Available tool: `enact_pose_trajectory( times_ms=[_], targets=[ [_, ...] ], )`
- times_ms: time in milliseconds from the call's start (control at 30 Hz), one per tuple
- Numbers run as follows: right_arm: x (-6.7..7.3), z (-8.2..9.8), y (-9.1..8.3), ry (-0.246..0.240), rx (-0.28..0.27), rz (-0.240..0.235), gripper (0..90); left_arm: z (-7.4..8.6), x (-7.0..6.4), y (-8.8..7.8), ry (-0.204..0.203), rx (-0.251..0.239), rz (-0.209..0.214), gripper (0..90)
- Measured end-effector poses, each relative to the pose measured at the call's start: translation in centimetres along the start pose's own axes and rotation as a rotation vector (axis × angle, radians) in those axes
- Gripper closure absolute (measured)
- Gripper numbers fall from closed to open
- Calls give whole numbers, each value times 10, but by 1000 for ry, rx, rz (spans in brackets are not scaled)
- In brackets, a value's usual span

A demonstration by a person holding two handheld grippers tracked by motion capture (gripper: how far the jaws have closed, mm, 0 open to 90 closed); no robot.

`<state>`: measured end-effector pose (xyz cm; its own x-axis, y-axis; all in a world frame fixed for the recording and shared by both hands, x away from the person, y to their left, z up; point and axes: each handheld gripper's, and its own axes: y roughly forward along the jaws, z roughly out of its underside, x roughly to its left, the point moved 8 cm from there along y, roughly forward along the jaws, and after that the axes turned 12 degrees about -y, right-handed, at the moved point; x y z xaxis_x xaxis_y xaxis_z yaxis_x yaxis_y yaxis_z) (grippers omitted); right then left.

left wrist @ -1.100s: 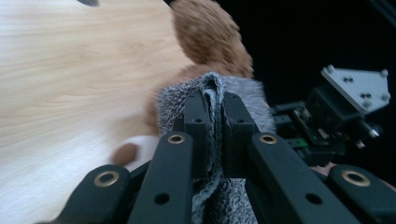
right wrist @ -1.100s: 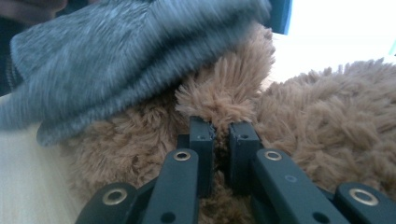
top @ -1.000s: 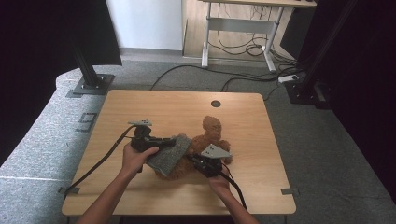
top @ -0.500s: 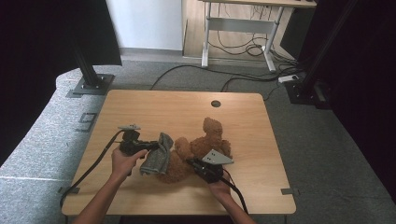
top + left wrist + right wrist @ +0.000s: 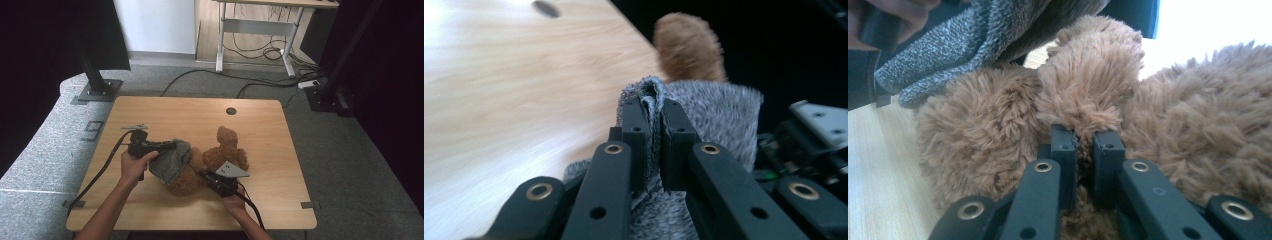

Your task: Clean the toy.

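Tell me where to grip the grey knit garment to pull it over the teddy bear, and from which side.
Grip the grey knit garment at its folded hem edge, coming from the table's left, as the left claw does now. The hem bunches into a thin ridge that fits between the jaws, and the teddy bear lies to its right, probably leaving that side free.

The grey knitted cloth garment (image 5: 171, 160) covers the near left part of the brown fluffy plush bear (image 5: 220, 157), the pale wooden counter (image 5: 499, 100) is smeared with blur in the left gripper view, and that view's bottom edge cuts the garment off.
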<state>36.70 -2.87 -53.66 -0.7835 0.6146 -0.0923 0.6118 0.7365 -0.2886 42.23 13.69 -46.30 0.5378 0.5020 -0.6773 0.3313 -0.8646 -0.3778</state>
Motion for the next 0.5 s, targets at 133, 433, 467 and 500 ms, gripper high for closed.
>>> enact_pose_trajectory(
  times_ms=[133, 433, 467, 500],
  targets=[
    [0, -1, 2, -2, -1, 3, 827, -2, -15, 14, 22, 16, 24, 826],
    [7, -3, 9, -23, -1, 6, 827, -4, -40, 64, 58, 81, 34, 822],
    [8, -3, 9, -25, -1, 6, 827, -4, -40, 64, 58, 81, 34, 822],
    [8, -3, 9, -25, -1, 6, 827, -3, -40, 67, 63, 89, 21, 822]
  ],
)
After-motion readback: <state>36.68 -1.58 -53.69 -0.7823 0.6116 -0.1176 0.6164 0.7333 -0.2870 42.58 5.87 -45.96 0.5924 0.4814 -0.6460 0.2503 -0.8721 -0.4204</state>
